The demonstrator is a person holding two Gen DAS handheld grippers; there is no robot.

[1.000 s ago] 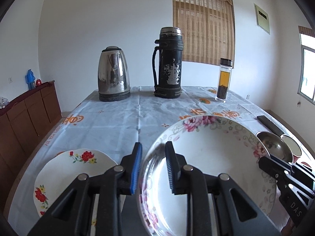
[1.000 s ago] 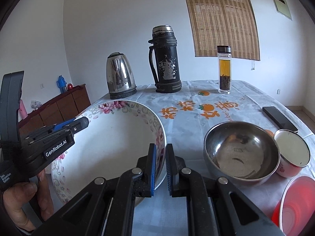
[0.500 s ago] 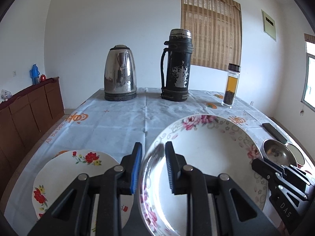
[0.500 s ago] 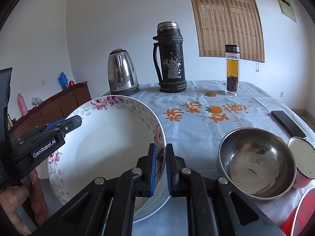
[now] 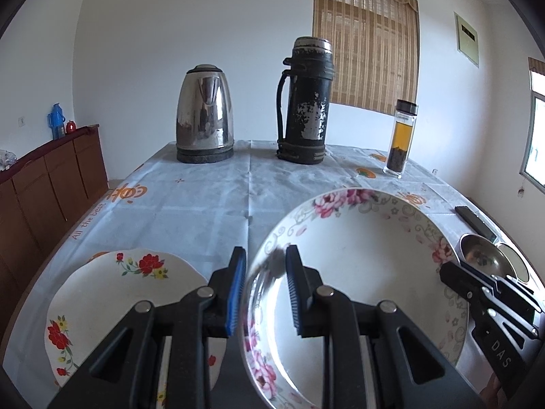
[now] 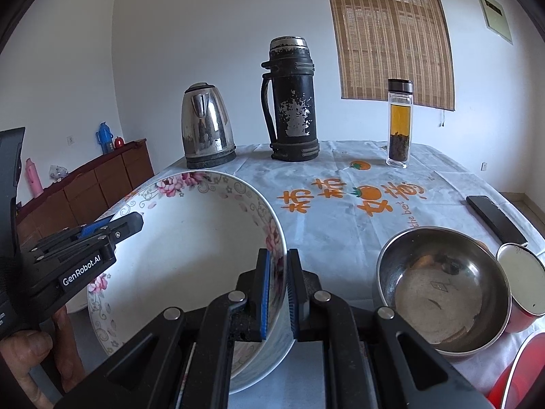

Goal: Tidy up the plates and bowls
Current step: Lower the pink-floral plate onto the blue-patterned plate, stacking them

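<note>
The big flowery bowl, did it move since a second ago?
Yes, a little. In the right wrist view the flowery bowl has shifted left, away from the steel bowl.

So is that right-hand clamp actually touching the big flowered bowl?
Touching. In the right wrist view the right gripper's fingers pinch the flowered bowl's rim.

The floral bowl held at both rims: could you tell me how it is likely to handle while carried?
The floral bowl looks glazed ceramic, so probably rigid, slippery and breakable. Left gripper and right gripper pinch only thin rim, so it might tilt.
</note>
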